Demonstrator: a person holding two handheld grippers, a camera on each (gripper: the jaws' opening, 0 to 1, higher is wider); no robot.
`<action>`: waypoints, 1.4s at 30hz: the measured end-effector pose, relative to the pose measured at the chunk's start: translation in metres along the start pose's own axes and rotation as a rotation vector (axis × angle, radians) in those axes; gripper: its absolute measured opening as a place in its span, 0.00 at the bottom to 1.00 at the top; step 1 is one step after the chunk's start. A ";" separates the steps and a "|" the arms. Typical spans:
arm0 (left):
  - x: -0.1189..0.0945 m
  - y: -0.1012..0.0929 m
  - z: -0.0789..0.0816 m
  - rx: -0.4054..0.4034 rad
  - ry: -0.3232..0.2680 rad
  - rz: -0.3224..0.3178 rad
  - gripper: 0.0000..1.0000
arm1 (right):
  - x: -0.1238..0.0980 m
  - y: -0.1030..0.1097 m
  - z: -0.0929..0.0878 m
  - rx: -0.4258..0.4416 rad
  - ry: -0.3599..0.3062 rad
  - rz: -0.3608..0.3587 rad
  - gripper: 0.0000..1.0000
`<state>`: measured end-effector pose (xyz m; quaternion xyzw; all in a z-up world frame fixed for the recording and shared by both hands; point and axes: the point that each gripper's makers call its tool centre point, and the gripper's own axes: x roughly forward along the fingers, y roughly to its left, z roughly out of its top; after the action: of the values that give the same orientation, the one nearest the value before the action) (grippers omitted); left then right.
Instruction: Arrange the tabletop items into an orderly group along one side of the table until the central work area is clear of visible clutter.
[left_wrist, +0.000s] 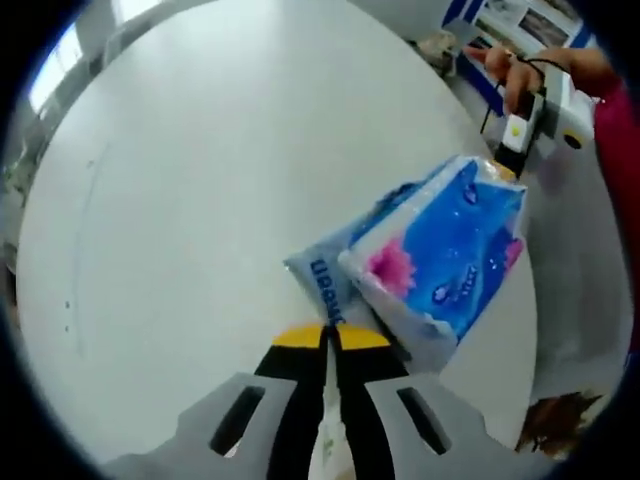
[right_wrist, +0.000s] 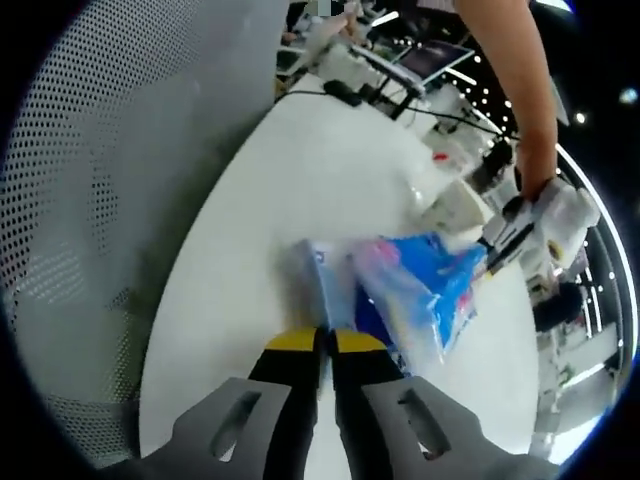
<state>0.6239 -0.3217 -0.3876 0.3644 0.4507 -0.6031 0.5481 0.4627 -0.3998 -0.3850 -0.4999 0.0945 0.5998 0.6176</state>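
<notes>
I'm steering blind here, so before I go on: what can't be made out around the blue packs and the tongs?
- Left gripper view: the print on the blue tissue packs is blurred, only stray letters read.
- Left gripper view: the pack end at the other tongs is hidden by them.
- Right gripper view: the packs are motion-blurred, so their count is unclear.
- Right gripper view: clutter on the far table edge is too small to name.

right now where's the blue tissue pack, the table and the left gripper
blue tissue pack (left_wrist: 440, 255), left gripper view, on its printed blue front
table (left_wrist: 200, 200), left gripper view, on a bare white part
left gripper (left_wrist: 328, 340), left gripper view, between its yellow tips, shut on the pack's edge
</notes>
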 end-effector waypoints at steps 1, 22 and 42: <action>0.000 -0.001 0.000 0.002 0.006 -0.003 0.00 | -0.002 -0.001 -0.003 -0.004 0.006 -0.001 0.04; 0.008 -0.019 0.020 -0.067 0.033 0.018 0.00 | -0.045 -0.032 -0.092 -0.080 0.071 0.036 0.04; 0.013 -0.036 0.022 -0.243 -0.002 0.088 0.00 | -0.050 -0.065 -0.133 -0.102 0.061 0.005 0.06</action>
<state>0.5880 -0.3474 -0.3876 0.3141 0.5033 -0.5198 0.6146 0.5681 -0.5148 -0.3805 -0.5485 0.0842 0.5899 0.5866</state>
